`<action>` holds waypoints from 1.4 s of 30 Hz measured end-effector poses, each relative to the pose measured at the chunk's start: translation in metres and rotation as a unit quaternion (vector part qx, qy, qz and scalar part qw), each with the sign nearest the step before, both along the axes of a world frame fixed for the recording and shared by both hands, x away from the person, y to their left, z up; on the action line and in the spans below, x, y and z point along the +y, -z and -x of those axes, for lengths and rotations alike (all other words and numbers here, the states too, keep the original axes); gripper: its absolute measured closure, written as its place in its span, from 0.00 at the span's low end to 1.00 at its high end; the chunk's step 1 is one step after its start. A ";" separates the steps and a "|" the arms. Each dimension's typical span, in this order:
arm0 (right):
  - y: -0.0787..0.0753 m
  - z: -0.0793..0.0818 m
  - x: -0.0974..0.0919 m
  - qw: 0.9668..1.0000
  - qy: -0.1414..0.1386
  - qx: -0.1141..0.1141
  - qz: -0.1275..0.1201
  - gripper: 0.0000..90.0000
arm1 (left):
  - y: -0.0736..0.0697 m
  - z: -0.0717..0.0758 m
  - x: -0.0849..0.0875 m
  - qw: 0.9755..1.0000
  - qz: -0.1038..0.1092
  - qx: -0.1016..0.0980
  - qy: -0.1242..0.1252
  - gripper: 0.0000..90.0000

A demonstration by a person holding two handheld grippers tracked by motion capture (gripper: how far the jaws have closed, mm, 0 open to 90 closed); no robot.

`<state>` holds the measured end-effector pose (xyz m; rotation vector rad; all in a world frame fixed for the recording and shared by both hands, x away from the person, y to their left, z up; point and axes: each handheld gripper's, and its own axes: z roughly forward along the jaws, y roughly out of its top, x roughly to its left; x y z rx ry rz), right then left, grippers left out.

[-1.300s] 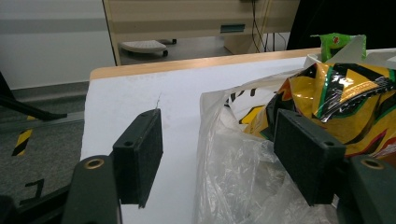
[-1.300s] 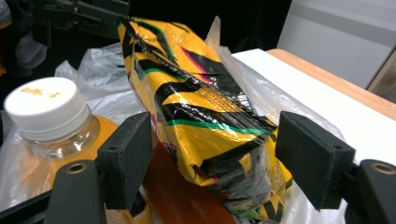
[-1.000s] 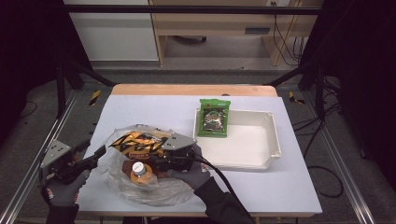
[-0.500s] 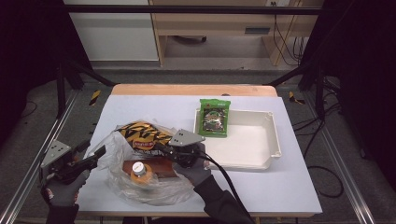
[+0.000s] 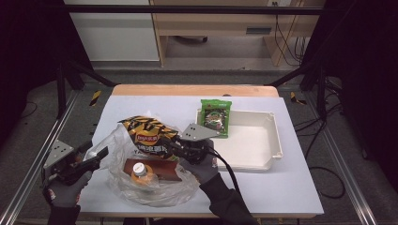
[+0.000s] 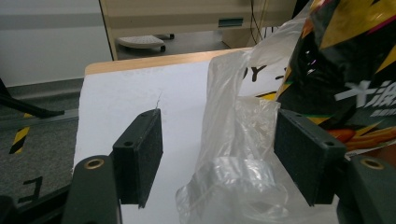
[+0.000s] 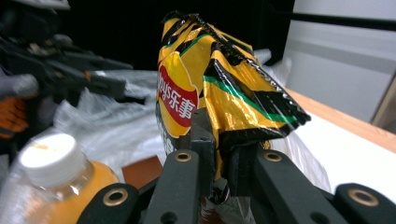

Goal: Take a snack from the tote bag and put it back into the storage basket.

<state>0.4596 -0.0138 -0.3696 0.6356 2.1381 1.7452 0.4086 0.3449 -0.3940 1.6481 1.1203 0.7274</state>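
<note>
Near the table's (image 5: 291, 187) front left corner, the left gripper (image 5: 94, 157) stands wide around the plastic bag's (image 5: 117, 150) edge. The right gripper (image 5: 176, 146) has just closed on the chip packet (image 5: 145, 133), now lifted clear of the bag, likely bound for the white tray (image 5: 277, 140).

Lab or test workshop. Evidence: white-topped table (image 5: 291, 187) boxed in by aluminium frame rails (image 5: 342, 173), black curtains (image 5: 371, 70) at both sides, loose cables (image 5: 300, 28) across grey floor, hazard-tape marks (image 5: 95, 97), plain cabinet (image 5: 117, 30) and wooden bench (image 5: 211, 18) behind.
</note>
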 end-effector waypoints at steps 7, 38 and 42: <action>-0.022 0.007 -0.002 1.000 -0.003 -0.019 -0.022 0.93 | -0.001 0.001 -0.001 1.000 0.000 -0.001 0.003 0.36; -0.096 0.025 -0.001 0.996 -0.033 -0.060 -0.065 0.94 | -0.002 0.001 -0.003 1.000 -0.006 -0.003 0.006 0.32; -0.103 0.025 -0.007 0.995 -0.029 -0.063 -0.072 0.94 | -0.002 0.001 -0.003 1.000 -0.003 -0.007 0.002 0.31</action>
